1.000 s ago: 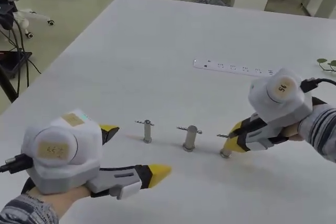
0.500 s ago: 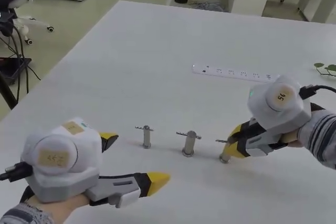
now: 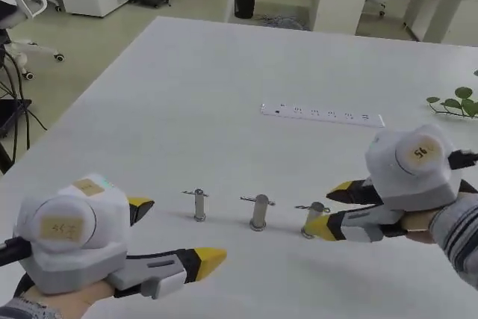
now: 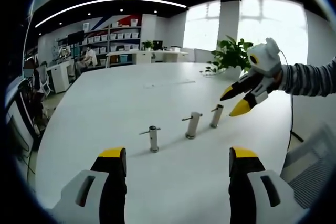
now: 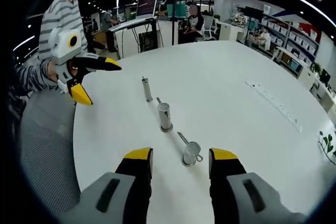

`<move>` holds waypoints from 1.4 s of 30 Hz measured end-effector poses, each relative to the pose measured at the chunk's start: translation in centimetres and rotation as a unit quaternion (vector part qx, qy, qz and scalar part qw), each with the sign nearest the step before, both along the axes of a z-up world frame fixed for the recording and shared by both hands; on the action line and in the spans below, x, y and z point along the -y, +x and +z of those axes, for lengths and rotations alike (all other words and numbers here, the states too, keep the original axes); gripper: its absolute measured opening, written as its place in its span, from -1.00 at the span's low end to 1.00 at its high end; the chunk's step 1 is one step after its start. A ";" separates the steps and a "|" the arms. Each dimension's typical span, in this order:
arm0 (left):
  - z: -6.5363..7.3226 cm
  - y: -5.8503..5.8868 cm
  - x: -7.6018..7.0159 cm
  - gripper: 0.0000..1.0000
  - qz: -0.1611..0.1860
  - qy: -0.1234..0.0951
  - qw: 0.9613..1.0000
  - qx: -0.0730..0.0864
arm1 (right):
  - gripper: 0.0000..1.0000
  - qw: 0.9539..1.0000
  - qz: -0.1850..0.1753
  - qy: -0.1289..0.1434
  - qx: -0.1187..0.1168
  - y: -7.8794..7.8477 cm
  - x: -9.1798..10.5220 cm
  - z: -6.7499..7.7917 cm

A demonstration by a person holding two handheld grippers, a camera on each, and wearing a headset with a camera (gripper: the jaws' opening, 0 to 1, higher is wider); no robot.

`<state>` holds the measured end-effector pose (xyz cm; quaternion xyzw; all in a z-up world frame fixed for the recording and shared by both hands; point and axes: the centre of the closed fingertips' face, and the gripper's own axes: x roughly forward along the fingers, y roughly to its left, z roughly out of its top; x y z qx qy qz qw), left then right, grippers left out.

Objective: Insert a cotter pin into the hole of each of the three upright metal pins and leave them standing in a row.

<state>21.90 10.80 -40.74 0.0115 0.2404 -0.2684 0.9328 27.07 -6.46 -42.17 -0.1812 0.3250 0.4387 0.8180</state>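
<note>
- Left claw (image 3: 179,231): jaws wide apart w/ nothing btw them, low over the near side of the bench (image 3: 224,95). Risk as we judged it: a careless push fwd would knock the left pin (image 3: 199,205), which stood near, ahead of the tips, not touching.
- Left pin: upright, left cotter (image 3: 195,193) crosswise thru its top. Slim and tall, so we reckoned any bump to the bench could tip it.
- Mid pin (image 3: 258,213): upright btw the other two, mid cotter (image 3: 252,200) thru its head, apart from both claws. Least at risk, we thought.
- Right pin (image 3: 314,219): upright at the row's right end, right cotter (image 3: 305,207) thru it. Here we saw the main danger. It sat btw the right claw's spread jaws, so a skewed pull-back could clip the pin or snag the cotter, toppling it or dragging the cotter out.
- Right claw (image 3: 327,208): open, gripping nothing. In the right gripper view the pin stood btw the tips. In the head view the lower tip was just beside the pin's base, and we couldn't tell if they touched.
</note>
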 end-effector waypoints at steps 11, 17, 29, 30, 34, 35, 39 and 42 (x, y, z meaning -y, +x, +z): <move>1.0 0.0 -0.4 0.63 0.011 0.001 1.000 0.007 | 0.11 0.989 -0.112 0.086 0.029 -2.5 0.3 2.6; 1.1 -0.4 0.1 0.72 0.004 0.011 1.000 0.008 | 0.19 0.983 -0.142 0.109 0.038 -3.9 0.1 3.3; 1.3 -1.1 0.2 0.89 0.004 0.023 1.000 0.013 | 0.35 0.975 -0.181 0.098 0.080 -5.1 1.7 2.8; 1.4 -1.1 0.1 0.91 0.012 0.013 1.000 0.015 | 0.37 0.975 -0.179 0.100 0.079 -5.3 1.7 2.8; 1.5 -1.2 -0.2 0.97 0.031 -0.017 0.999 0.013 | 0.43 0.974 -0.180 0.113 0.073 -5.6 1.5 2.6; 1.5 -1.2 -0.3 0.97 0.032 -0.016 0.999 0.012 | 0.46 0.974 -0.180 0.114 0.072 -5.7 1.4 2.5; 1.3 -1.6 -0.4 0.97 0.031 -0.010 0.999 0.006 | 0.53 0.976 -0.177 0.115 0.061 -6.0 0.9 1.9; 1.2 -1.8 -0.4 0.97 0.028 -0.002 1.000 0.006 | 0.56 0.976 -0.175 0.117 0.056 -6.1 0.5 1.8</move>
